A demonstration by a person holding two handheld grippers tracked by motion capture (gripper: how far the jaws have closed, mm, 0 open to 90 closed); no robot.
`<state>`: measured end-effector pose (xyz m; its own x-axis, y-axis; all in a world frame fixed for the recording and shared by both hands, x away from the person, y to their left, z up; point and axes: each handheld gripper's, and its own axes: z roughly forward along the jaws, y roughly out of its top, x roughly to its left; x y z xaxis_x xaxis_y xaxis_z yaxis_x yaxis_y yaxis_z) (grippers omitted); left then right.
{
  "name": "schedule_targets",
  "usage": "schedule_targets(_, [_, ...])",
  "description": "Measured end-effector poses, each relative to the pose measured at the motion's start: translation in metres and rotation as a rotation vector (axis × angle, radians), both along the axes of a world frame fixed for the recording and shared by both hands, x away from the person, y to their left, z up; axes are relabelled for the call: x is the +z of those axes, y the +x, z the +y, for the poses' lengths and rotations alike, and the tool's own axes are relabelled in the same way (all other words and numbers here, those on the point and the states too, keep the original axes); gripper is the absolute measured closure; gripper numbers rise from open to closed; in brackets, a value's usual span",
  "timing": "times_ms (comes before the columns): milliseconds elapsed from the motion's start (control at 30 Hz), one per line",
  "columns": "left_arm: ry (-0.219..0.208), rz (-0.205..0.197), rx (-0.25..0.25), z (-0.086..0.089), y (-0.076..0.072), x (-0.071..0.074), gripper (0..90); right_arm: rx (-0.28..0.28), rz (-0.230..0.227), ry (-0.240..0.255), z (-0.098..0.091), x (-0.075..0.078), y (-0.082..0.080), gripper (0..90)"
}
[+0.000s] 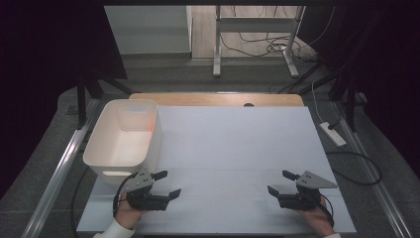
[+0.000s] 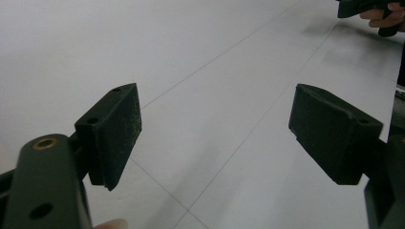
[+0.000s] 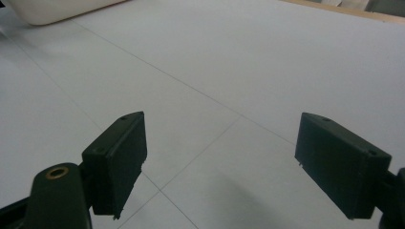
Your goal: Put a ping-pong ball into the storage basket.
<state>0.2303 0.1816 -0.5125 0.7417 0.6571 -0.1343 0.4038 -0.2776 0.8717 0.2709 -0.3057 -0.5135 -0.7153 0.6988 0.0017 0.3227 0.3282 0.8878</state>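
Grippers first: the left black two-jaw gripper (image 1: 168, 184) rests low near the front left of the pale grey table sheet (image 1: 233, 144), jaws spread wide with bare sheet between them, and the right black two-jaw gripper (image 1: 280, 182) mirrors it at the front right, jaws equally apart and holding nothing. They face each other across the middle, which to me looks like a ready stance. Nearest thing is the white plastic rectangular bin (image 1: 124, 141), standing upright at the sheet's left edge, just behind the left gripper and apart from it; inside I see nothing. Beyond lies a wooden tabletop strip (image 1: 218, 99). Ample open sheet between and ahead for either hand.
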Motion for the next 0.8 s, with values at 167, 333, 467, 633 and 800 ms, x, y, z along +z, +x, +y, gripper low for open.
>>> schedule_targets(167, [-0.002,-0.004,0.01,0.0034,0.0,0.0004,19.4,0.002,0.005,0.0,0.0002,-0.0005,0.0002,18.4])
schedule_targets(333, [-0.005,0.001,0.01,0.0042,0.0003,0.0002,19.3,0.003,0.006,0.0,-0.0001,-0.0005,0.0003,18.4])
schedule_targets(467, [-0.001,0.0,0.009,0.0034,0.0002,0.0,19.3,0.005,0.005,-0.002,-0.0001,-0.0005,0.0,18.4])
schedule_targets(633, [-0.006,0.0,0.015,0.0049,0.0007,0.0009,19.3,0.005,0.004,-0.002,-0.0003,-0.0005,0.0002,18.4])
schedule_targets(800, [-0.004,-0.002,0.012,0.0046,0.0013,0.0017,19.3,0.006,0.003,-0.005,-0.0009,-0.0004,-0.0002,18.4])
